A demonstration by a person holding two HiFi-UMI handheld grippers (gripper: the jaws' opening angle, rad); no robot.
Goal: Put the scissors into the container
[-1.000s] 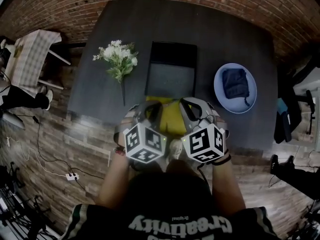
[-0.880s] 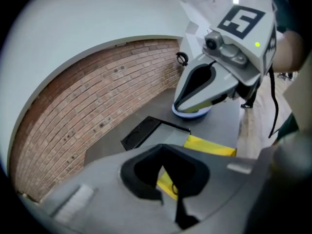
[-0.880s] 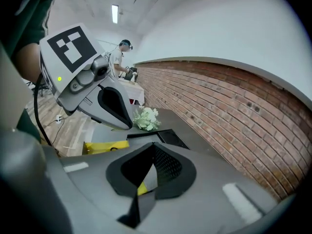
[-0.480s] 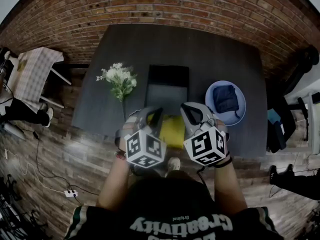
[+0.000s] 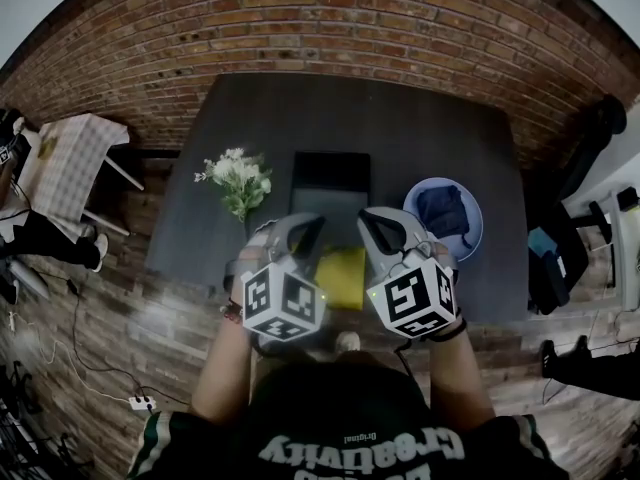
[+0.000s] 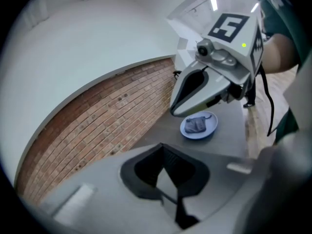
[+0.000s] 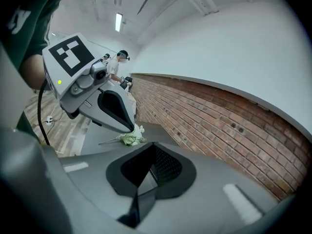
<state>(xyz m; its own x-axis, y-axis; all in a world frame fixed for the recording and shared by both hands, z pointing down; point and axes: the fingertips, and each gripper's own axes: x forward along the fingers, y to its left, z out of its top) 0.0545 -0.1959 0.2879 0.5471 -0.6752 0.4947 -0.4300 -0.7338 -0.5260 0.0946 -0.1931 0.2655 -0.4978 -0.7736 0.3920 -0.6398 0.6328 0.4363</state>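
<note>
Jaws of the left gripper (image 6: 165, 169) are pressed together, dark pad against dark pad, with nothing caught between them. The right gripper (image 7: 148, 172) looks the same in its own view: pads closed on each other and empty. Both tools are held side by side in front of the person's chest, apart from each other, noses tilted down toward the table (image 5: 430, 138). Their marker cubes (image 5: 283, 303) face the head camera, and neither tool touches anything on the table.

Scissors cannot be made out in any view. The nearest thing to the tools is a yellow patch (image 5: 342, 276) lying by the near edge of the table, seen in the gap between the two grippers and partly hidden by them. Whether it is part of the scissors I cannot tell.

Just beyond that patch sits the container (image 5: 330, 183), a black rectangular box with a low rim and a flat dark floor, standing square on the table. To its left lies a bunch of white flowers (image 5: 238, 180) with green stems. To its right is a round blue plate (image 5: 465, 243) with a folded dark cloth (image 5: 442, 210) on it.

Behind the table runs a brick wall (image 5: 320, 18). A small side table with a checked cloth (image 5: 70, 158) stands off to the left on the wooden floor.
</note>
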